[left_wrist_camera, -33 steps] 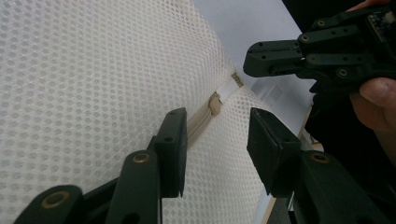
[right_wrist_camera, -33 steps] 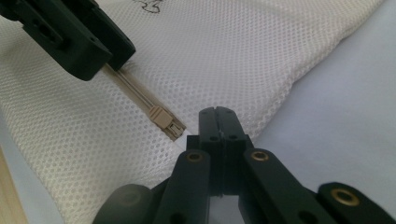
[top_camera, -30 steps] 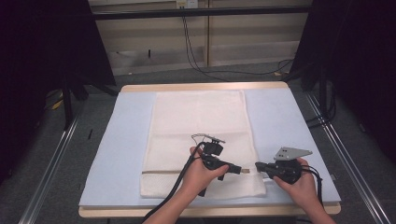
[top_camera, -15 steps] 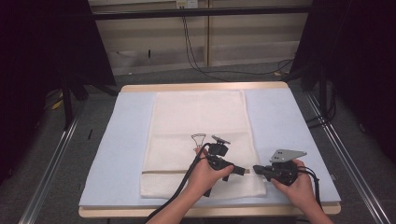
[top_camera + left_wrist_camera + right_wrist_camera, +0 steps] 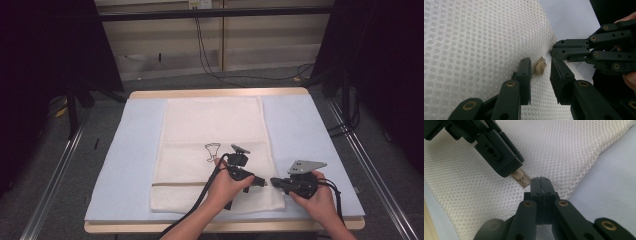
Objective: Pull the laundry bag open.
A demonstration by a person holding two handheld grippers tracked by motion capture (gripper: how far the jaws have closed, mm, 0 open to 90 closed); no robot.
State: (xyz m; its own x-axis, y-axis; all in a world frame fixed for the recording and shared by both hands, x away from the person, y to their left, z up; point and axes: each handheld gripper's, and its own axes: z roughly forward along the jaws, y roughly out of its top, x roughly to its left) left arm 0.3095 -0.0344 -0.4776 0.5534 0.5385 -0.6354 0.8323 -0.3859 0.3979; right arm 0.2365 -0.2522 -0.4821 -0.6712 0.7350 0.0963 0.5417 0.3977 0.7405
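- The tabletop (image 5: 115, 165) carries a pale blue mat with a white mesh bag (image 5: 212, 130) spread flat on it.
- The left gripper (image 5: 540, 75), at the bag's near right corner, has its jaws just closing around a small beige zipper pull (image 5: 540, 66), a gap showing on the right side.
- The right gripper (image 5: 540, 185), jaws pressed together, pinches the bag's edge just beside that pull.
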